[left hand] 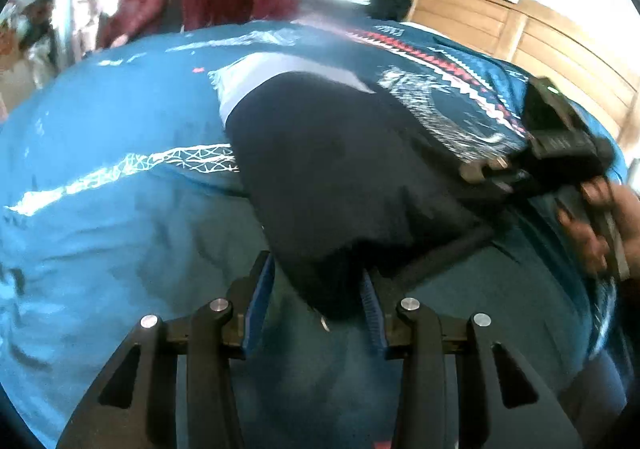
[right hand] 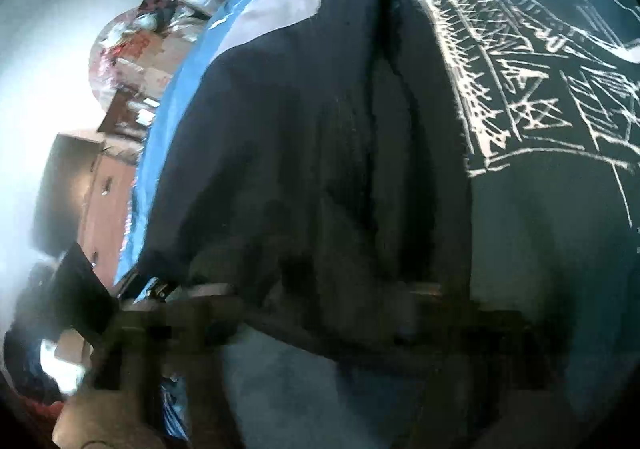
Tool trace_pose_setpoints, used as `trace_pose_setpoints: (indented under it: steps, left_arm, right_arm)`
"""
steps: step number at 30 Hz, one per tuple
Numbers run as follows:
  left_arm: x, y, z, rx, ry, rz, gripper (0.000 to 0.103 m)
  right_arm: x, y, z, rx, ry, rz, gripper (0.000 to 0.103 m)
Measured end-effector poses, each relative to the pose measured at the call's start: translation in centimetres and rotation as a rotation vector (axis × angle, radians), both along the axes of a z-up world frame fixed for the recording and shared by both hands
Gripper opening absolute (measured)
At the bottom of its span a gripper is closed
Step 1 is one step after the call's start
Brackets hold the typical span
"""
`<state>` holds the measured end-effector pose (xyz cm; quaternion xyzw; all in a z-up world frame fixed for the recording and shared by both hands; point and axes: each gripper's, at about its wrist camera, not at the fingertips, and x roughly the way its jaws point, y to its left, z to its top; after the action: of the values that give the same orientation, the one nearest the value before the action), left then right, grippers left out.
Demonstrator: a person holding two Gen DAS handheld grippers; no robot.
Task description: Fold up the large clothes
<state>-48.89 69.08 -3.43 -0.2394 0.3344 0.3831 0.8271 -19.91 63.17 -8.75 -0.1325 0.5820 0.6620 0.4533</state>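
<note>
Dark garment (left hand: 340,169) lengthwise away from spread left tongs (left hand: 316,305); right tongs' (left hand: 516,175) state unclear.

The left gripper (left hand: 316,305) is black, with four angular linkage arms capped by round silver pins (left hand: 219,304) behind its fingers (left hand: 260,305), which carry blue ribbed pads. The right gripper (left hand: 560,137) is a black block with a small green light, blurred.

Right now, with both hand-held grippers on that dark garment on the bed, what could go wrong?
1. The left hand-held gripper stands open around only the tip of the dark garment; closing may catch too little cloth and slip.
2. The blue bedspread lies directly under that tip, so it could be pinched too.
3. The right hand-held gripper is blurred in both views, so its grip cannot be confirmed; an uneven lift would skew the fold.
</note>
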Motion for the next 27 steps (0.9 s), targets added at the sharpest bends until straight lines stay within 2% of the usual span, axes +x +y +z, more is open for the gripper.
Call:
trace_pose_setpoints:
  steps: [1, 2, 4, 5, 7, 10, 13, 15, 17, 21, 23, 24, 25, 26, 27]
  left_arm:
    - [0.3, 0.5, -0.5, 0.008, 0.024, 0.007, 0.055]
    - [0.6, 0.5, -0.9, 0.02, 0.052, 0.006, 0.055]
    - [1.4, 0.4, -0.8, 0.058, 0.115, -0.018, 0.031]
    - [1.7, -0.6, 0.1, 0.121, 0.163, -0.048, 0.029]
    - [1.9, -2.3, 0.4, 0.169, 0.201, -0.118, 0.028]
    - [2.5, -3.4, -1.6, 0.148, 0.266, -0.168, 0.028]
    - [1.3, -3.3, -0.7, 0.098, 0.204, -0.14, 0.028]
    - [0.4, -4.2, 1.4, 0.12, 0.16, -0.124, 0.028]
    - [-0.1, -5.5, 3.7, 0.174, 0.115, -0.12, 0.028]
    - [0.6, -5.1, 5.0, 0.248, 0.069, -0.089, 0.028]
    - [1.7, -3.5, 4.0, 0.233, 0.096, -0.087, 0.027]
    - [2.3, -2.6, 2.9, 0.212, 0.136, -0.079, 0.031]
    - [2.9, -1.2, 0.8, 0.163, 0.207, -0.061, 0.034]
    - [3.0, -0.1, -1.0, 0.106, 0.244, -0.041, 0.037]
    - [2.7, 0.1, -1.6, 0.097, 0.237, -0.031, 0.042]
  right_arm:
    - [0.3, 0.0, 0.3, 0.011, 0.013, -0.017, 0.005]
    - [0.8, -0.5, 0.9, 0.03, 0.015, -0.031, 0.005]
    - [2.1, -1.8, 2.5, 0.084, 0.017, -0.061, 0.005]
    - [2.8, -2.6, 2.9, 0.096, 0.021, -0.07, 0.005]
    - [3.7, -3.2, 2.3, 0.073, -0.02, -0.089, 0.005]
    - [4.0, -2.6, -0.1, 0.017, 0.005, -0.089, 0.005]
    - [3.9, -2.0, -0.1, 0.038, -0.01, -0.086, 0.005]
    - [3.5, -1.7, 0.0, 0.043, -0.023, -0.076, 0.006]
    - [3.1, -1.4, -0.1, 0.038, -0.022, -0.075, 0.006]
    - [2.8, -2.0, -0.3, 0.039, -0.048, -0.071, 0.006]
    - [2.6, -2.2, -0.3, 0.041, -0.059, -0.069, 0.006]
    - [2.7, -2.2, -0.4, 0.04, -0.058, -0.071, 0.006]
    - [2.8, -2.1, -0.5, 0.039, -0.053, -0.072, 0.006]
    - [2.7, -1.9, -0.5, 0.039, -0.052, -0.072, 0.006]
    - [2.7, -1.8, -0.6, 0.038, -0.06, -0.069, 0.006]
